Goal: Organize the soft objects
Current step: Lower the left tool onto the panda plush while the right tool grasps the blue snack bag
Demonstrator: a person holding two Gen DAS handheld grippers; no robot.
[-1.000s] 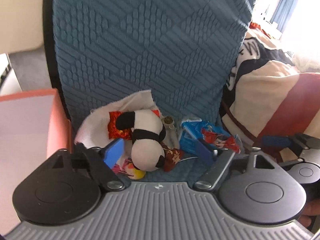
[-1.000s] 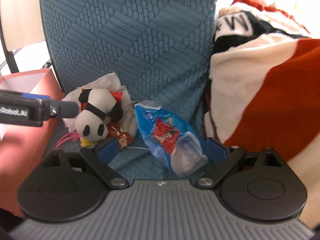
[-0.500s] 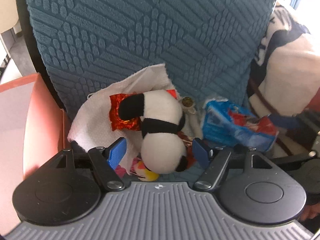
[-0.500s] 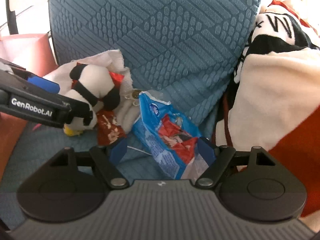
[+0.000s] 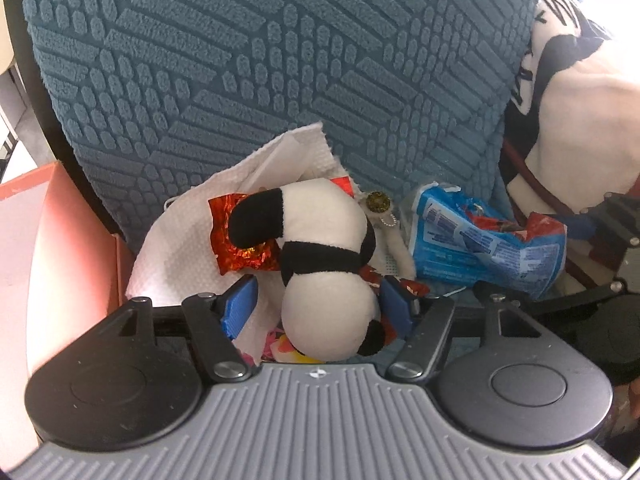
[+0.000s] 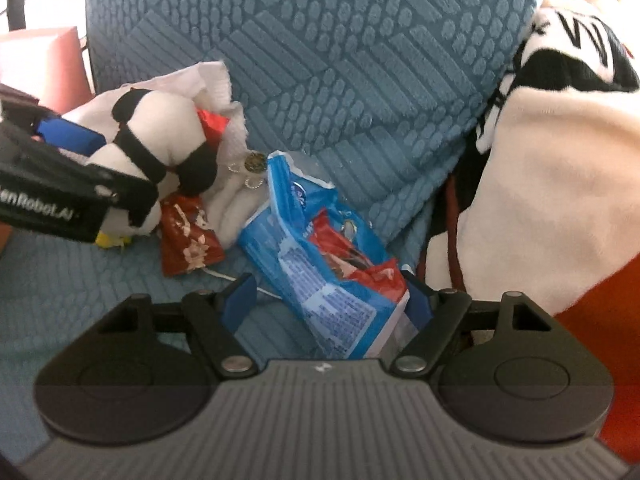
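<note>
Plush panda [image 5: 328, 264] (head nearest camera) lengthwise.

One panda plush [image 5: 324, 276], one blue snack bag [image 6: 320, 256], one white paper towel [image 5: 188, 252], one teal cushion [image 5: 280, 60], one blanket [image 6: 560, 200]. Two red foil wrappers: one crinkled [image 5: 236, 252], one dark red [image 6: 186, 236]. One salmon box [image 5: 60, 260], one small round charm [image 6: 255, 161].

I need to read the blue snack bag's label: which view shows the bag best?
The right wrist view: the blue snack bag lies close, central, printed side facing the camera. In the left wrist view it sits off right, crumpled and smaller.
</note>
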